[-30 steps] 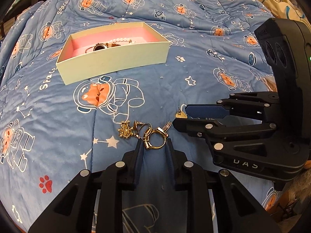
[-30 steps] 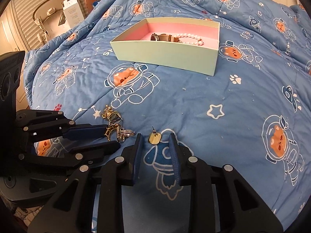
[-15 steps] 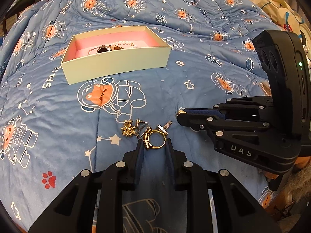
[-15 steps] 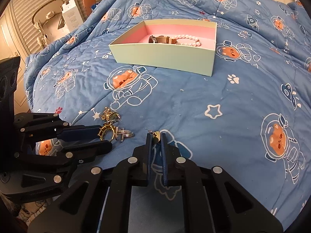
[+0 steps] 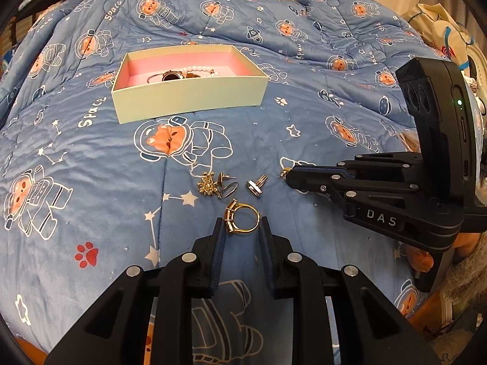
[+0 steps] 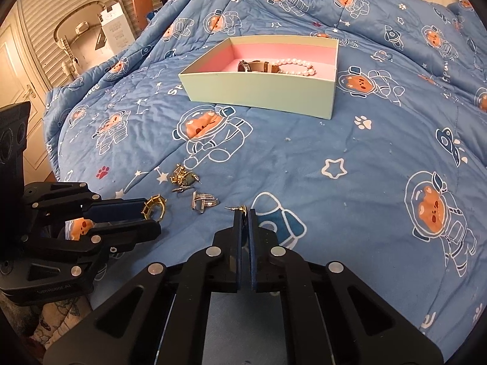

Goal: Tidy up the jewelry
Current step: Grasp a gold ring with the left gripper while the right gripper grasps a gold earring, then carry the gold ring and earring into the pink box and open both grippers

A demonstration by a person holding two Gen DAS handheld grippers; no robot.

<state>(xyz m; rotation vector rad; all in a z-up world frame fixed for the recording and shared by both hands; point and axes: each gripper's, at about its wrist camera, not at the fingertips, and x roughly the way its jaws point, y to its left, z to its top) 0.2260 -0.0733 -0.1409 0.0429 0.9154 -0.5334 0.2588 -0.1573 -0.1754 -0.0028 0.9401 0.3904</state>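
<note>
Here both tongs work at once on the loose pieces lying on the blue astronaut-print quilt (image 5: 91,164) of the bed. The left tongs (image 5: 242,225) have a gold ring (image 5: 241,220) between their tips, with only the ring's width of gap left; in the right wrist view the ring looks raised off the quilt at the tongs' end, so I judge it gripped, the band held across its sides so it cannot roll out. The right tongs (image 6: 244,217) are pinched almost closed on a small gold stud earring (image 6: 242,210), its post sticking out to the left. Gripping the flat head rather than the thin post seems the sensible choice, since the post would slip.

Between the two tools, the rest of the pile waits on the quilt: a gold cluster piece (image 5: 207,185) with another stud (image 5: 224,177) beside it, a silver ring (image 5: 229,190) touching them, and a silver piece (image 5: 256,185) just to the right.

Farther up the bed sits the open pale green box (image 5: 188,97) with a pink lining, well apart from the pile. It already holds a brown-strapped watch (image 6: 255,66) and a pearl bracelet (image 6: 296,65), so it reads as the collecting place. My judgement is that the sorting is partway done, with both held pieces next due to be carried to the box; the soft quilt makes dropped pieces easy to lose in folds.
</note>
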